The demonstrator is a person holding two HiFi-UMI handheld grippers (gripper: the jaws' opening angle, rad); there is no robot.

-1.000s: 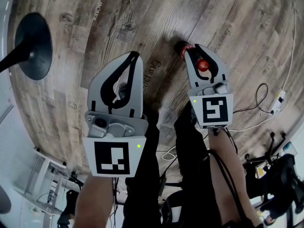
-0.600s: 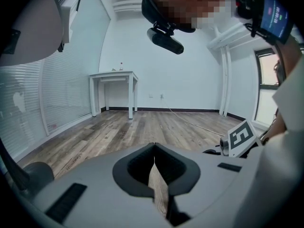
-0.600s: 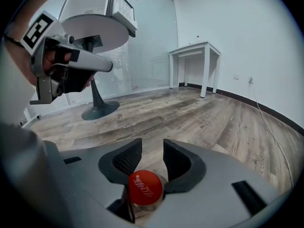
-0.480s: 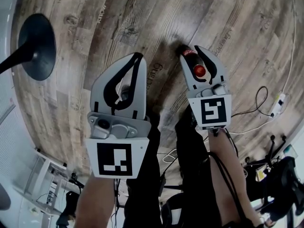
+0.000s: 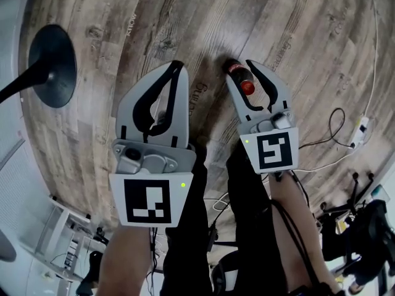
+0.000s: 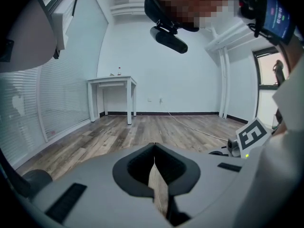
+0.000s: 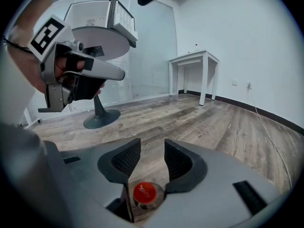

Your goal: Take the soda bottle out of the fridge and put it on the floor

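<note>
Soda bottle [image 5: 237, 76] stands upright on the floor [image 5: 154, 17], its delivery apparently done, so the right gripper [image 7: 152, 151] has just been opening its jaws, which flank the red cap without pressing, while the left gripper [image 6: 154, 146] idles closed and empty.

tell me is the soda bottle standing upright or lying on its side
Upright: the soda bottle shows its red cap facing up at both the head and right gripper cameras, its body standing on the wooden floor.
</note>
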